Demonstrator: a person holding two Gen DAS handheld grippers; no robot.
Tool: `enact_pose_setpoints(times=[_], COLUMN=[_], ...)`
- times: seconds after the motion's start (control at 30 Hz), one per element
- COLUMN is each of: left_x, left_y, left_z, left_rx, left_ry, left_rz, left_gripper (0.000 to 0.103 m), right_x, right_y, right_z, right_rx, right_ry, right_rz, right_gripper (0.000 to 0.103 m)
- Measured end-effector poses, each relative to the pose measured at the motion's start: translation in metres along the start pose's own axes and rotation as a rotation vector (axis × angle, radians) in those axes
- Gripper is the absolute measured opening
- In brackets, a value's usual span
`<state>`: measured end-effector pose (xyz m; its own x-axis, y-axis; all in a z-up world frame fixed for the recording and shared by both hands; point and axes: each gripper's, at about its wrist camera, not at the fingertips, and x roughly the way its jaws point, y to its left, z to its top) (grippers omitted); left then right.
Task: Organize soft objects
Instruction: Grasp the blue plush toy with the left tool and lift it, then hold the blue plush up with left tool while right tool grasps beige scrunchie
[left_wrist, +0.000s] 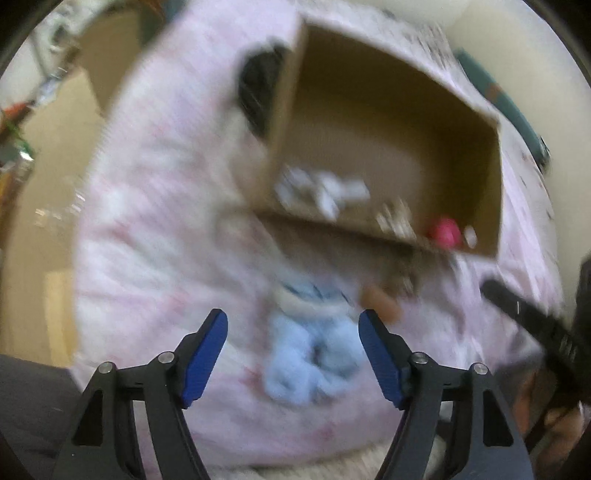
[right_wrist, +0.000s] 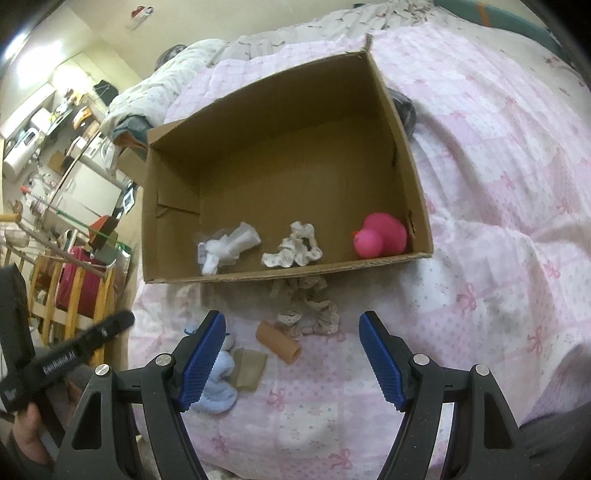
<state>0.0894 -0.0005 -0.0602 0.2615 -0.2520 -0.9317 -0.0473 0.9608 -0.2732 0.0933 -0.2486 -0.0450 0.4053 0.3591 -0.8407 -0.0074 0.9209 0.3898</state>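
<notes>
Jaws of the left gripper (left_wrist: 293, 338) wide around the blue plush (left_wrist: 310, 354).

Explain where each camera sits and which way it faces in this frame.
Left wrist: on the open left gripper, angled down over the light blue plush toy toward the open cardboard box; heavily blurred; its blue-padded fingers show.
Right wrist: on the open right gripper, facing the box across the pink quilted bedspread; the left gripper's black body crosses its lower-left edge.
Shared: box, pink rubber duck, plush toy, tan tube.
</notes>
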Motion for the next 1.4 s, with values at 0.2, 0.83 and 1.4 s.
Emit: enact_pose_setpoints(times=[0.2, 0.83, 1.4], left_x=[0.041, 0.033, 0.018], left_y=[-0.027, -0.02, 0.003], left_z=[-0.014, -0.01, 0.004], left_rx=[0.108, 0.054, -0.032], left_ry=[0.096, 0.125, 0.019], left_rz=[0.037, 0.043, 0.1], left_gripper=[0.072, 0.015, 0.015], right_x=[0.003, 0.007, 0.049], right_y=[-0.005, -0.009, 0.001], right_z=[0.002, 0.0, -0.007], right_rx=[0.033, 0.042, -0.025], right_ry=[0.008, 0.027, 0.129], right_rz=[0.005, -0.01, -0.106], right_gripper=[0.079, 0.079, 0.079])
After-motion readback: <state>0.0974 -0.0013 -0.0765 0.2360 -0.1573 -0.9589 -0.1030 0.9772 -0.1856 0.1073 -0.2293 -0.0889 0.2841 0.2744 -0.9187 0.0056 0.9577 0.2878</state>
